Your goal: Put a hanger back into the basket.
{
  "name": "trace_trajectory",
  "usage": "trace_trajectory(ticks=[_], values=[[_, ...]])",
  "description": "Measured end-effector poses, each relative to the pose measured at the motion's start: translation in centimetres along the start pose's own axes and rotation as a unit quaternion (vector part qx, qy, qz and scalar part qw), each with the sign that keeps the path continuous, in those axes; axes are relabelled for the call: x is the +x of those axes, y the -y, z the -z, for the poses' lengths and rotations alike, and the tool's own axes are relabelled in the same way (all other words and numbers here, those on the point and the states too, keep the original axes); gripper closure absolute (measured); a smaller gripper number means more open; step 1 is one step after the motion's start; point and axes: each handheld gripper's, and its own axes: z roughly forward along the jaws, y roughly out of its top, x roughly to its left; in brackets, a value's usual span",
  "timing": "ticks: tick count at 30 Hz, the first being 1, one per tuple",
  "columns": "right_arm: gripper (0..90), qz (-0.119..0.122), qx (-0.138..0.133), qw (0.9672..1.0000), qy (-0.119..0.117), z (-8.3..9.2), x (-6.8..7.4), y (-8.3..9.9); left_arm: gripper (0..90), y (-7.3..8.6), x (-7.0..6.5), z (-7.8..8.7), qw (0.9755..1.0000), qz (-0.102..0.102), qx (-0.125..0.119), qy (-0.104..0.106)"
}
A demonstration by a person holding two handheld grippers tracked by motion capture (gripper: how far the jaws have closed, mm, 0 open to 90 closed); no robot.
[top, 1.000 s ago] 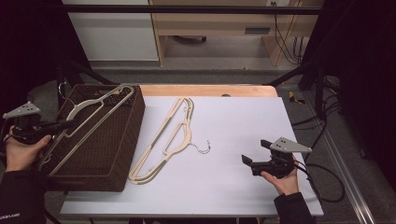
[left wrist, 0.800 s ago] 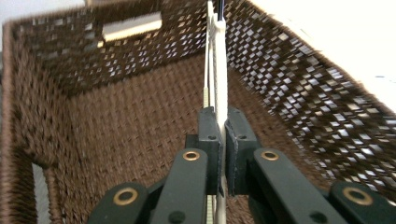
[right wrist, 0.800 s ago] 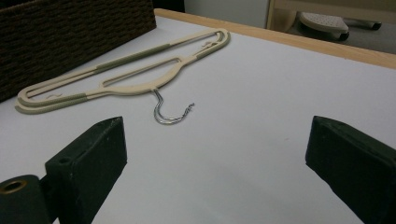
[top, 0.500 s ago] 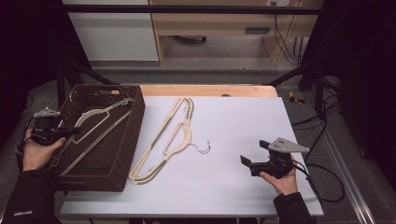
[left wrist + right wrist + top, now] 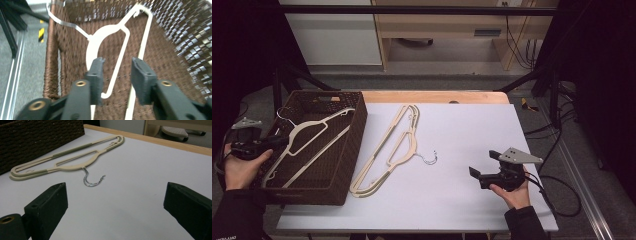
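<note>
Release is the step in hand: left gripper (image 5: 274, 142), at the basket's (image 5: 354, 145) left rim, has just been parting its jaws around the white hanger (image 5: 100, 45) lying inside; back out straight. Right gripper (image 5: 482, 172) waits spread, near-right.

My left gripper (image 5: 274, 142) sits at the basket's (image 5: 354, 150) left rim, at the table's (image 5: 472, 210) left end. One hanger (image 5: 307, 145) lies in the basket, hook toward the far left corner, its near end btwn my jaws w/ pads not touching it. Just right of the basket, on the table, lie more hangers (image 5: 399, 145), stacked, hook pointing right. My right gripper (image 5: 472, 172) rests on the table near the front edge, right of that hook, well apart from it, aimed left at the stack.
</note>
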Motion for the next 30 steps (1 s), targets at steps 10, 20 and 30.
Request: trace_trajectory(ticks=[10,20,30], values=[[5.6,0.002,-0.012,0.9999,-0.001,0.4,0.1,-0.3,30.4,-1.4,-5.9,3.2,0.9913,-0.032,-0.114,0.058],[5.9,0.003,-0.018,0.9998,-0.002,0.4,0.3,-0.4,15.0,-1.7,-13.2,3.1,0.9758,-0.066,-0.168,0.124],[6.1,0.008,-0.025,0.9996,-0.008,-0.1,0.7,-0.9,11.3,0.3,-18.6,0.9,0.9675,-0.092,-0.161,0.172]])
